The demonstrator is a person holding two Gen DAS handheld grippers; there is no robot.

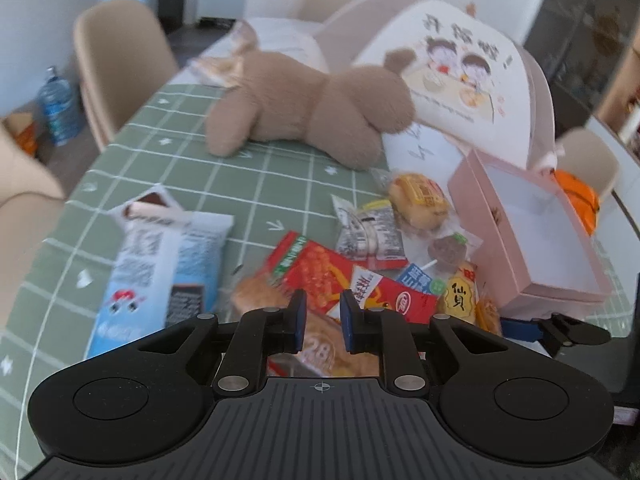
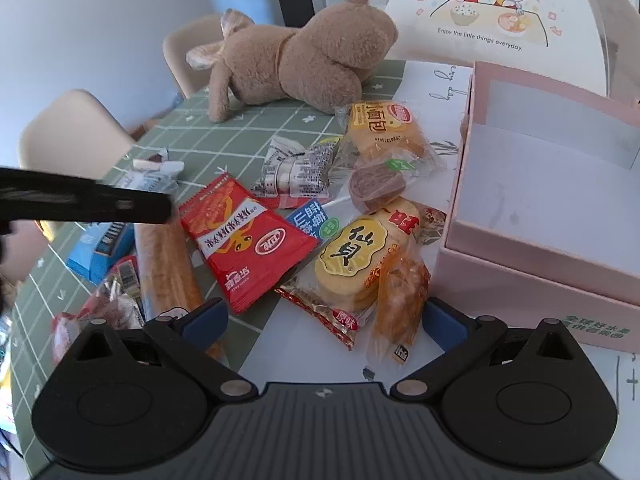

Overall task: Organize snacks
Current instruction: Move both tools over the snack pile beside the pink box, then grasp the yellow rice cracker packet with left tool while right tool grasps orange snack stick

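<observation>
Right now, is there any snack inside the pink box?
No, the pink box shows only its bare white inside, and the snacks, such as the red packet, lie on the table beside it.

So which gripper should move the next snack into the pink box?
Probably the right gripper: its jaws are open over the rice cracker pack, beside the pink box. The left gripper is shut.

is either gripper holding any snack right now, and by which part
Nothing is held. The left gripper is shut, empty, above the bread snack; the right gripper stands open over the rice cracker pack.
</observation>
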